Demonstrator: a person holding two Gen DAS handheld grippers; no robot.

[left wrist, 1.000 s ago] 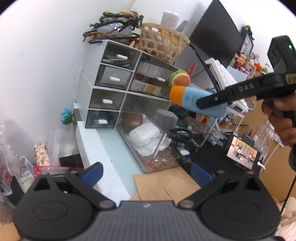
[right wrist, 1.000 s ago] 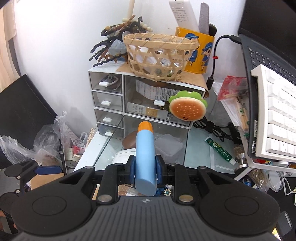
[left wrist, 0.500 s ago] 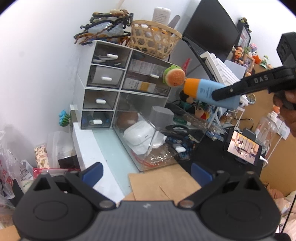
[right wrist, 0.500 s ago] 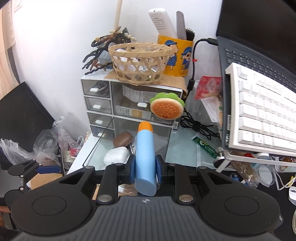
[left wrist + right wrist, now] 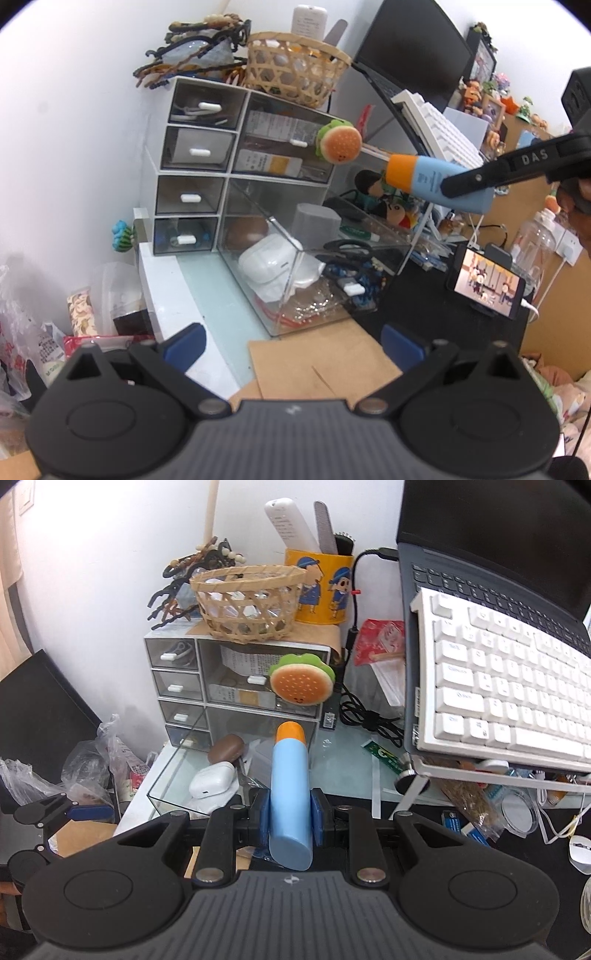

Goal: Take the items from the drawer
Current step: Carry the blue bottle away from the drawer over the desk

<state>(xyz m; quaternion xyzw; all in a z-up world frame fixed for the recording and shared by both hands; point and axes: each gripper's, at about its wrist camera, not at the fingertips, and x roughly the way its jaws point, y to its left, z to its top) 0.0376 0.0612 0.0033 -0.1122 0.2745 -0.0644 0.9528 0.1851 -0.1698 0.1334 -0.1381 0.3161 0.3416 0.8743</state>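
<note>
While the white desk (image 5: 347, 738) carries everything, its biggest load is the laptop (image 5: 498, 554) with a white keyboard (image 5: 509, 686) propped on a stand along the right edge. Against the wall at the desk's back left corner stands the white drawer unit (image 5: 177, 686), a woven basket (image 5: 247, 602) on its top. From the unit's lower right bay a clear drawer (image 5: 291, 280) is pulled out toward the desk's front edge; a white case (image 5: 212, 784) and a brown case (image 5: 225, 748) lie inside it. Above the open drawer, clear of it, the right gripper (image 5: 290, 814) pinches a blue tube with an orange cap (image 5: 288, 786) by its lower half, cap pointing toward the unit. At the front left corner the left gripper (image 5: 291, 343) hangs with its blue pads spread wide, nothing between them.
</note>
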